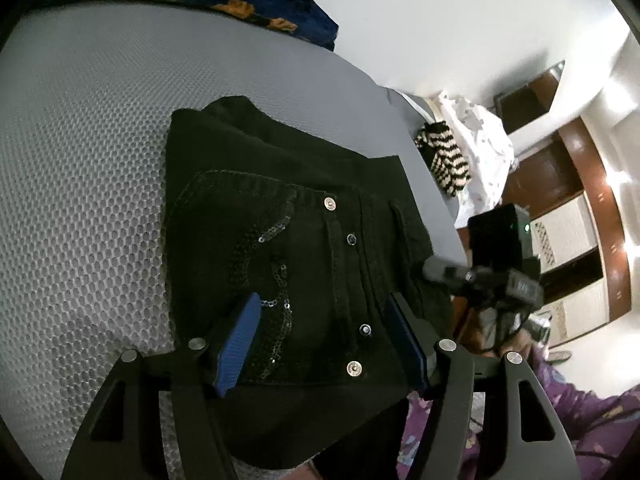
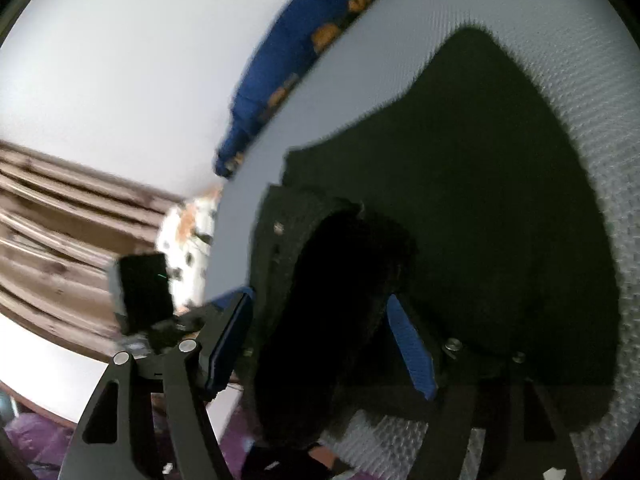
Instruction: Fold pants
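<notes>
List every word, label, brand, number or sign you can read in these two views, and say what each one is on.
None can be read.
The black pants show only metal studs and sequins, no lettering.
The black device beside them shows a green light, no legible label.
The right wrist view is too blurred for any text.

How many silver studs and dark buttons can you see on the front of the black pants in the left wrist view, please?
Silver studs: 2
Dark buttons: 2
Total: 4, all on the pants.
</notes>
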Demonstrator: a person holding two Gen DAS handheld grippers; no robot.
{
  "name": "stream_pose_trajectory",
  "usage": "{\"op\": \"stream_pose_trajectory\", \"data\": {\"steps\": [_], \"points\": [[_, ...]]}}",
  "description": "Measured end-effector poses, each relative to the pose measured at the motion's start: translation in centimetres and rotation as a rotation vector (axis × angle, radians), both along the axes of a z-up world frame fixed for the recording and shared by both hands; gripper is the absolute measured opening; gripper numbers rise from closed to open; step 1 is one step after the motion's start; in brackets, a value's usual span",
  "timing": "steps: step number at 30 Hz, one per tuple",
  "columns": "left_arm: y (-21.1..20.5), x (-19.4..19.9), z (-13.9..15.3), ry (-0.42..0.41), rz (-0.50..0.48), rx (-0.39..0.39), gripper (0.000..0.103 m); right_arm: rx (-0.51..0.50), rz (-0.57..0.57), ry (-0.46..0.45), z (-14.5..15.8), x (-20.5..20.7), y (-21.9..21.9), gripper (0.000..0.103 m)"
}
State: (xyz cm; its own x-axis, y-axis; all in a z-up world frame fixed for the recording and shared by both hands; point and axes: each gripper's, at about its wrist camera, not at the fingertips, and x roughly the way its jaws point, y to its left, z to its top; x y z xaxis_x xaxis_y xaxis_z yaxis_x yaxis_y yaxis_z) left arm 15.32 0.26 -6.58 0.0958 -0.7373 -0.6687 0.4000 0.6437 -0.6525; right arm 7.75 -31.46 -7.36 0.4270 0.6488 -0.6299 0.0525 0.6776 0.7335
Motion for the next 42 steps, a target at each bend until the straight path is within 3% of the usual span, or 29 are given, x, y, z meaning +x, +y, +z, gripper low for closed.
{"op": "stream_pose_trajectory", "data": {"steps": [6, 9, 12, 16, 18, 20, 21, 22, 24, 25, 32, 42], "points": [[-0.2, -0.4, 0.0, -0.041, -0.021, 0.028, 0.068, -0.03, 0.091, -0.029, 0.8, -0.5, 2.6, 0.072], [-0.8, -0.6, 0.3, -0.058, -0.032, 0.041, 0.069, -0.105, 0.115, -0.068, 1.9, -0.3, 2.9, 0.07], [-0.9, -0.6, 0.3, -0.057, -0.03, 0.032, 0.071, -0.236, 0.066, -0.011, 1.8, 0.3, 1.6, 0.071], [-0.8, -0.5, 0.3, -0.053, -0.031, 0.022, 0.073, -0.189, 0.048, 0.045, 0.9, 0.4, 0.5, 0.08], [-0.7, -0.5, 0.3, -0.053, -0.031, 0.016, 0.075, -0.191, 0.088, 0.049, 0.9, 0.5, 1.6, 0.089], [-0.6, -0.6, 0.3, -0.052, -0.03, 0.01, 0.078, -0.143, 0.163, 0.061, 0.7, 0.7, 3.5, 0.09], [-0.6, -0.6, 0.3, -0.053, -0.031, 0.007, 0.078, -0.197, 0.183, 0.054, 0.7, 0.6, 4.8, 0.09], [-0.6, -0.6, 0.3, -0.055, -0.033, 0.006, 0.08, -0.241, 0.205, 0.032, 0.8, 0.5, 6.0, 0.088], [-0.9, -0.8, 0.4, -0.068, -0.042, 0.014, 0.082, -0.173, 0.244, 0.035, 0.4, 0.6, 7.2, 0.04], [-1.0, -0.9, 0.4, -0.077, -0.043, 0.024, 0.084, -0.195, 0.23, 0.034, 0.4, 0.8, 7.3, 0.028], [-1.4, -1.4, 0.7, -0.117, -0.055, 0.027, 0.084, -0.168, 0.138, -0.026, 1.0, 0.3, 6.6, 0.017], [-1.4, -0.9, 1.4, -0.085, -0.024, 0.018, 0.085, -0.258, 0.202, -0.195, 7.3, 2.2, 6.9, 0.014]]}}
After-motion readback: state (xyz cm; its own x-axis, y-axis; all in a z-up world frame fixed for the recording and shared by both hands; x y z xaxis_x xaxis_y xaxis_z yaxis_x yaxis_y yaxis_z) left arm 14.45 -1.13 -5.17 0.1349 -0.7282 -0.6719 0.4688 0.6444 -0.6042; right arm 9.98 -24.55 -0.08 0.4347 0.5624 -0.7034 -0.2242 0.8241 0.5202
